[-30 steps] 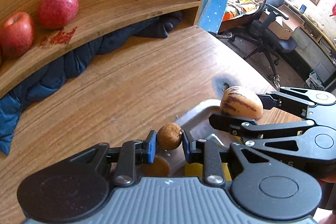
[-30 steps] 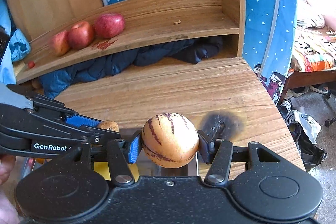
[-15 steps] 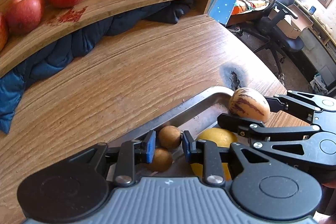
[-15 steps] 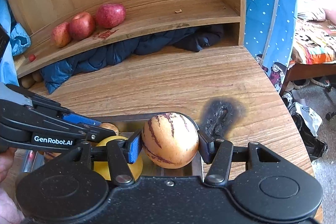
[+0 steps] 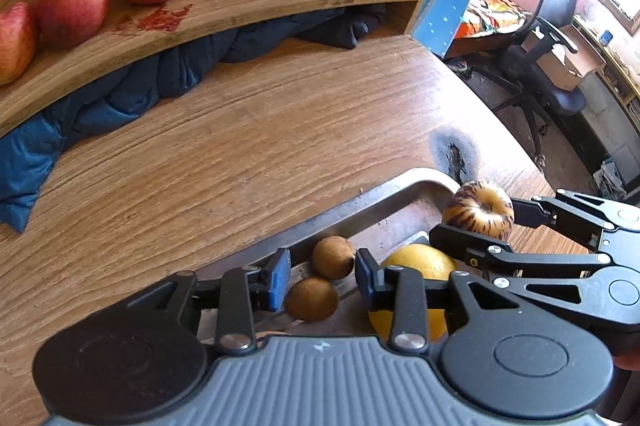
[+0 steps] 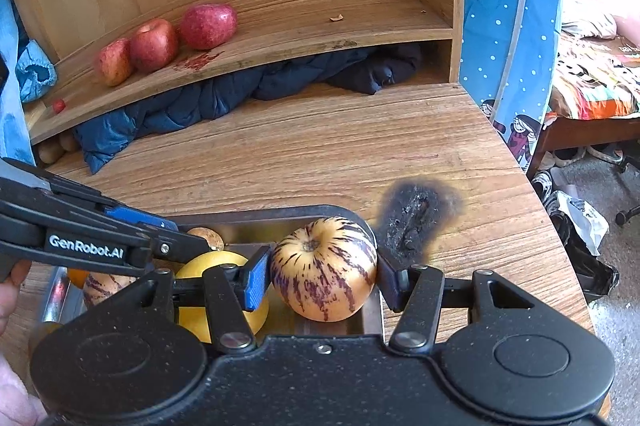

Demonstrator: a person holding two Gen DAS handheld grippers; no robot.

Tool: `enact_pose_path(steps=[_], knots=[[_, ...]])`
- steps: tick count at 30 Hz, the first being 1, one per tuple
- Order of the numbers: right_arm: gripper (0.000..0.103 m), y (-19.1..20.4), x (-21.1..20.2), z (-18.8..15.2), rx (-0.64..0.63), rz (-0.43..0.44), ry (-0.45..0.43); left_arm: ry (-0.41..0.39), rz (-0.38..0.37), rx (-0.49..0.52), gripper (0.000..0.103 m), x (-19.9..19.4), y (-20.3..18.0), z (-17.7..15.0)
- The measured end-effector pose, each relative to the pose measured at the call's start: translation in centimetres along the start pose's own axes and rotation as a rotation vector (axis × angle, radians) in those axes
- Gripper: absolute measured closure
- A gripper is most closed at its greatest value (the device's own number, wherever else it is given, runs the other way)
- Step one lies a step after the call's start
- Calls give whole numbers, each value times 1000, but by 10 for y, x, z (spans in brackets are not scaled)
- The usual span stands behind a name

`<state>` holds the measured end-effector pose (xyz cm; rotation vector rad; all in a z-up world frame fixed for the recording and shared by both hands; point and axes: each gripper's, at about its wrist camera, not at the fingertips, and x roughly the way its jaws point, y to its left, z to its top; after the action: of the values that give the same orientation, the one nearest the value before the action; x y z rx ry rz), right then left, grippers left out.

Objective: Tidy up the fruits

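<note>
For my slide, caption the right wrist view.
Right gripper holds a striped melon over the metal tray.

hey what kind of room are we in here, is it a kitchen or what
Probably a lived-in bedroom or study, not a kitchen: a bed with patterned bedding, an office chair, and a wooden desk with a shelf.
</note>
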<state>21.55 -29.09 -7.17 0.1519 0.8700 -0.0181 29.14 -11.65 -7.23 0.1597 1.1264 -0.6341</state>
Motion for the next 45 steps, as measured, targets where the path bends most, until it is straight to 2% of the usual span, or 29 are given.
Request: enact_pose_path(steps=[3, 8, 12, 18, 22, 26, 29, 34, 45], knots=[[46, 1, -1, 2, -13, 16, -6, -23, 19, -20, 55, -7, 0, -2], [44, 5, -8, 6, -61, 51, -36, -78, 53, -68, 52, -19, 1, -6], [39, 2, -17, 6, -68, 65, -58, -114, 94, -112, 42, -31, 0, -12], [29, 0, -31, 6, -94, 95, -90, -203, 168, -209, 23, -53, 0, -25], [21, -1, -43, 4, -119, 120, -112, -245, 211, -265, 16, -67, -4, -37], [12, -3, -55, 1, -139, 145, -133, -281, 263, -301, 4, -79, -14, -48], [6, -4, -67, -3, -157, 166, -150, -306, 300, -320, 1, -89, -23, -57], [1, -4, -82, -10, -189, 199, -168, -330, 344, -359, 1, -101, -37, -76], [1, -4, -114, -34, -264, 251, -193, -343, 404, -439, 1, -127, -70, -116]])
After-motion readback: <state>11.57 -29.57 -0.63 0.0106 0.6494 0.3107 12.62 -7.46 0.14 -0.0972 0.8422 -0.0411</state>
